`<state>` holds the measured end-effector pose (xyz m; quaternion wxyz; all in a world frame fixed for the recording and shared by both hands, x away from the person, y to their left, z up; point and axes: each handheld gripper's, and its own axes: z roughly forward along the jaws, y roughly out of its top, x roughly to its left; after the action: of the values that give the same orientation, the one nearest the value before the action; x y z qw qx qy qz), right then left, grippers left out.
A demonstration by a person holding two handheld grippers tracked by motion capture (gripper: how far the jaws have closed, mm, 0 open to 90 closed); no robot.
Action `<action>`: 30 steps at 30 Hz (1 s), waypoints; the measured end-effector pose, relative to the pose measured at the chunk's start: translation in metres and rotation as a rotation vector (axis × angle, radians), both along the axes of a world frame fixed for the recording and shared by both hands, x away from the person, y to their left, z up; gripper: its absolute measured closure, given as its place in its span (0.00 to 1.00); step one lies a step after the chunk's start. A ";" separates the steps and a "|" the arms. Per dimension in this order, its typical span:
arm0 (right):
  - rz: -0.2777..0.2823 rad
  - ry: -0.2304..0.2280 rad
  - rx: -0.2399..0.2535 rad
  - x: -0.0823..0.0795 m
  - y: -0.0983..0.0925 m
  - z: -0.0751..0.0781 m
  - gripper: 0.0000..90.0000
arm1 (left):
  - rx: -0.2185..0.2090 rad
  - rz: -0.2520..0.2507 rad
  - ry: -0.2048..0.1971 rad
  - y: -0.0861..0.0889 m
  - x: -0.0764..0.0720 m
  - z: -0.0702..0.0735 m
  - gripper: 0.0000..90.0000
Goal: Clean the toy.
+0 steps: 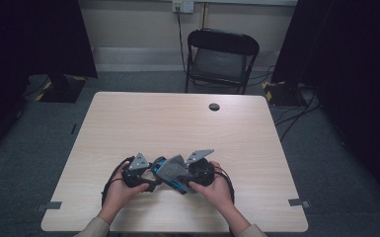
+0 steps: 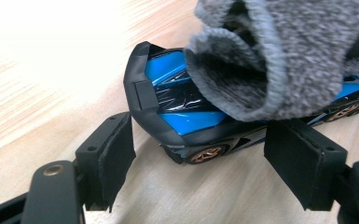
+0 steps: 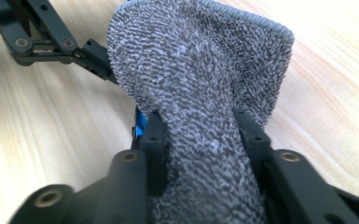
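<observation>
Left jaws: standing wide, flat black foam pads flanking the toy car's front end in the left gripper view, not pressing on it.
Right jaws: pinching a bunched fold of grey cloth between them, narrow gap, cloth spilling out over the tips.
Left gripper [image 2: 200,154]: matte black plastic arms, brass-coloured pivot screws, square soft pads [image 2: 116,154]; sitting at 9 o'clock of the car in the high view.
Right gripper [image 3: 200,135]: same black linkage build, sitting at 3 o'clock of the car in the high view, grey three-cornered plate on top.
Toy car [image 2: 182,102]: glossy blue body, black wedge-shaped bumper and trim, dark shiny windscreen, gold spoked wheels; resting on the table between the two grippers, near the table's 6 o'clock edge.
Cloth [image 3: 200,70]: grey speckled terry, looped fuzzy pile, stitched rounded hem; draping over the car's roof and rear, touching it, covering the 1 o'clock part of the car in the left gripper view.
Table [image 1: 177,123]: pale wood-grain laminate, rounded corners, small dark round grommet at 12 o'clock side.
Hands: left hand [image 1: 121,190] and right hand [image 1: 217,190] wrapping the gripper bodies, beige sleeves coming in at 6 o'clock.
Chair [image 1: 221,59]: black folding type, padded seat, standing beyond the table at 12 o'clock.
</observation>
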<state>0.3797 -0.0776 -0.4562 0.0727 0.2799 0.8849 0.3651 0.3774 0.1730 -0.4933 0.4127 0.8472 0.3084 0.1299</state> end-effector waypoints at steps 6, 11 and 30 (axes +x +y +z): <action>-0.001 0.013 0.025 -0.002 -0.002 0.003 0.53 | 0.004 0.000 -0.005 -0.001 0.000 0.000 0.27; -0.015 0.002 0.069 0.002 -0.005 0.007 0.56 | 0.003 -0.004 -0.006 0.000 0.000 0.000 0.27; 0.042 -0.034 -0.075 -0.019 -0.022 -0.003 0.72 | -0.005 0.005 -0.009 0.001 0.001 0.001 0.27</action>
<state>0.3604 -0.0999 -0.4590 0.0905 0.2521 0.9023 0.3377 0.3779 0.1743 -0.4928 0.4159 0.8448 0.3089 0.1339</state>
